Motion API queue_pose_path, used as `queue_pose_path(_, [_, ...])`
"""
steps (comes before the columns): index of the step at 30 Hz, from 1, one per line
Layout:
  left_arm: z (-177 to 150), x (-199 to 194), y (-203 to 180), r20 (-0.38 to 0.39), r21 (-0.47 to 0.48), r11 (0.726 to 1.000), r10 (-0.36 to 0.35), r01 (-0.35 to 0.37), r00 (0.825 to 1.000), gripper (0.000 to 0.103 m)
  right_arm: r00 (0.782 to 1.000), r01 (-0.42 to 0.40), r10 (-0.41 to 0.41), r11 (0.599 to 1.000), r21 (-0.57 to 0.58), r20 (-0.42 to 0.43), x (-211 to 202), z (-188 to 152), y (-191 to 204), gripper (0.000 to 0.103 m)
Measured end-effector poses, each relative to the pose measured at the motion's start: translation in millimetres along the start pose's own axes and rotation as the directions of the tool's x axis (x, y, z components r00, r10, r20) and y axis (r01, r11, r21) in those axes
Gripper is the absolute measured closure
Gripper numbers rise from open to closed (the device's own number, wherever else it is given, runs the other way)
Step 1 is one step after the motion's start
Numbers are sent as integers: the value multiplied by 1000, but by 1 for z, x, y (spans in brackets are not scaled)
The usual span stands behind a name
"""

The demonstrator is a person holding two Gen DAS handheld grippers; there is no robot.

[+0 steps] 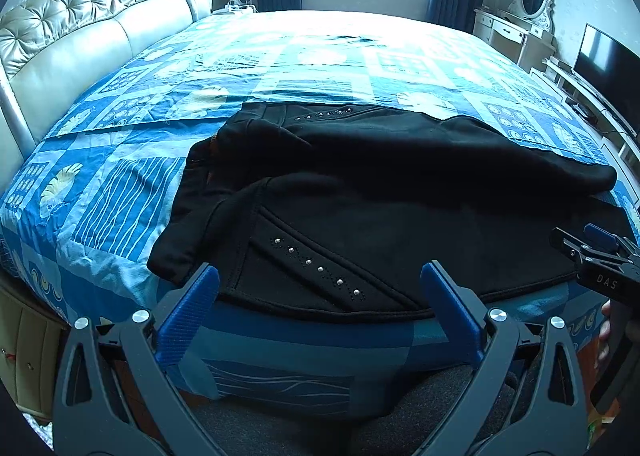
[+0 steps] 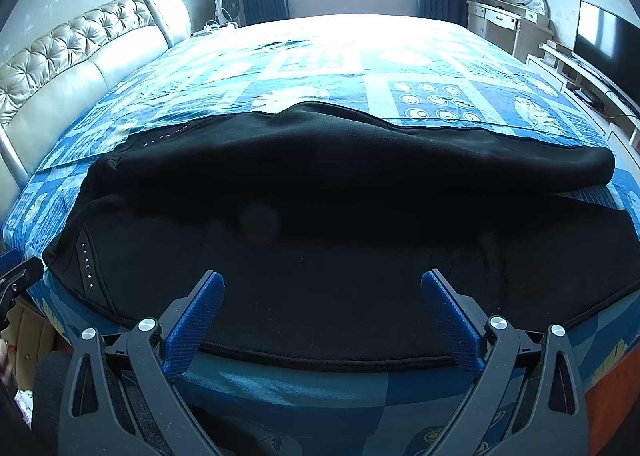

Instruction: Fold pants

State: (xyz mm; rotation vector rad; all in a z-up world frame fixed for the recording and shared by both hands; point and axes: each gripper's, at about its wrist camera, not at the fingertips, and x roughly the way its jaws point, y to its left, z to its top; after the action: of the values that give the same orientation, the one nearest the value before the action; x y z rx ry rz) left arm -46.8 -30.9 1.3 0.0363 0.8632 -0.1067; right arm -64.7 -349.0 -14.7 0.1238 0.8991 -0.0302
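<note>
A: Where are the black pants [image 1: 360, 191] right now?

B: Spread across the near edge of the bed [image 1: 280, 55], on the blue patterned bedsheet [image 1: 100, 195]. The waist end with the studded pocket trim [image 1: 320, 268] lies to the left, the legs run off to the right, and the far leg looks bunched up higher than the near one.

A: And the claws?

B: The left gripper [image 1: 320, 284] hangs just in front of the waist hem with its blue pads spread wide and nothing between them. The right gripper [image 2: 322, 292] is the same, parted and empty, over the thigh part of the near leg. Neither touches the cloth, as far as I can tell.

A: What could go wrong from here?

B: I'd say the near hem sits right at the mattress edge, so a sloppy pinch could drag the whole garment off toward the floor. The fabric is dark and thick-looking; a claw might catch only the top layer and leave the lower one behind, giving a crooked fold. The rumpled far leg is another worry: folding over it would likely trap the bulge inside.

A: Anything else?

B: If the two claws lift unevenly, the waist could twist.
</note>
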Motion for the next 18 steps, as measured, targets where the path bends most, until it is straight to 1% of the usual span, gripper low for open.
queue_pose_path(1, [0, 0, 0, 0, -2, 1000, 0, -1, 1000, 2, 1000, -1, 1, 1000, 1, -15, 0, 0, 0, 5])
queue_pose_path(3, [0, 0, 0, 0, -2, 1000, 0, 0, 1000, 2, 1000, -2, 2, 1000, -3, 4, 0, -1, 1, 5])
queue_pose_path(9, [0, 0, 0, 0, -2, 1000, 1, -1, 1000, 2, 1000, 12, -12, 1000, -16, 4, 1, -1, 2, 5])
queue_pose_path(11, [-1, 0, 0, -2, -3, 1000, 1, -1, 1000, 2, 1000, 8, -8, 1000, -14, 21, 1, -2, 2, 5])
queue_pose_path(18, [-1, 1, 1, -4, -4, 1000, 2, -2, 1000, 2, 1000, 1, -1, 1000, -11, 26, 1, -2, 2, 5])
